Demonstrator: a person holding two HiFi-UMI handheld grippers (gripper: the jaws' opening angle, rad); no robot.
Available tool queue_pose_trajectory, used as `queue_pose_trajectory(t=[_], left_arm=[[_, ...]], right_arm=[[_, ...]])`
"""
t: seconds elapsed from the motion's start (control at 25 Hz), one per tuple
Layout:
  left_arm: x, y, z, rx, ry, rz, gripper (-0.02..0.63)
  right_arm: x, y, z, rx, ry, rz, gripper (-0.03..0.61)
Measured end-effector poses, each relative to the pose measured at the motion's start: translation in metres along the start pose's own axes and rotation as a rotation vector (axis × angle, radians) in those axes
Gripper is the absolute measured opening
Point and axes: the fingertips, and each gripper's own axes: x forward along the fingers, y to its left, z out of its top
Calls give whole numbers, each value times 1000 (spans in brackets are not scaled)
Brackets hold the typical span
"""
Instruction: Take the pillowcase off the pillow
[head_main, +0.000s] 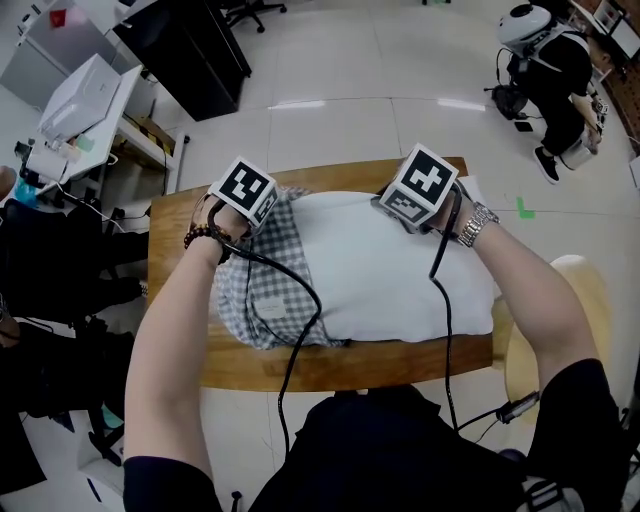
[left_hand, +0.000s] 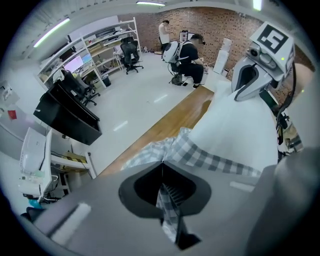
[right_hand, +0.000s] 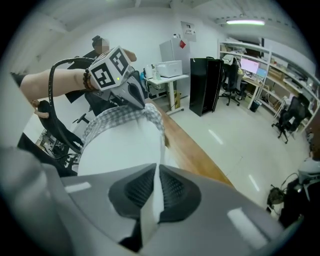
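On the left, the left hand-held gripper is clenched on a fold of the checked pillowcase; its own view shows the grey-and-white cloth pinched between the closed jaws. The wrist behind it wears a bead bracelet, and a black cable runs from it back across the cloth toward the person. The pillowcase is bunched over the left end of the pillow and covers only that part. The rest of the white pillow lies bare to the right. Pillow and case rest on a wooden tabletop, which shows along the left edge and the near edge. On the right, the right hand-held gripper grips the far edge of the bare pillow, with a strip of white fabric squeezed between its shut jaws. A metal wristwatch sits on the wrist behind it.
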Motion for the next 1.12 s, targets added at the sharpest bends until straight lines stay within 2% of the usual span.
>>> queue_pose_trajectory(t=[0.32,0.64,0.68,0.8,0.84,1.0,1.12], left_arm=[[-18,21,-32,-57,18,70,8],[-22,37,-49,-106,4,97,8],[-24,36,-56,-128,23,95,8],[-40,21,-90,-226,171,63,8],[-40,21,-92,-233,176,64,8],[-31,24,-84,-206,126,83,8],[-19,25,-52,-86,-49,112,9]], right_arm=[[-23,3,-14,9,-8,-48,8],[-29,-2,-17,32,-7,-66,8],[-30,-3,-19,38,-9,-67,8],[-30,-9,-24,59,-15,-67,8],[-30,-11,-26,65,-16,-68,8],[-27,-17,-31,72,-20,-67,8],[-18,-11,-31,44,-24,-66,11]])
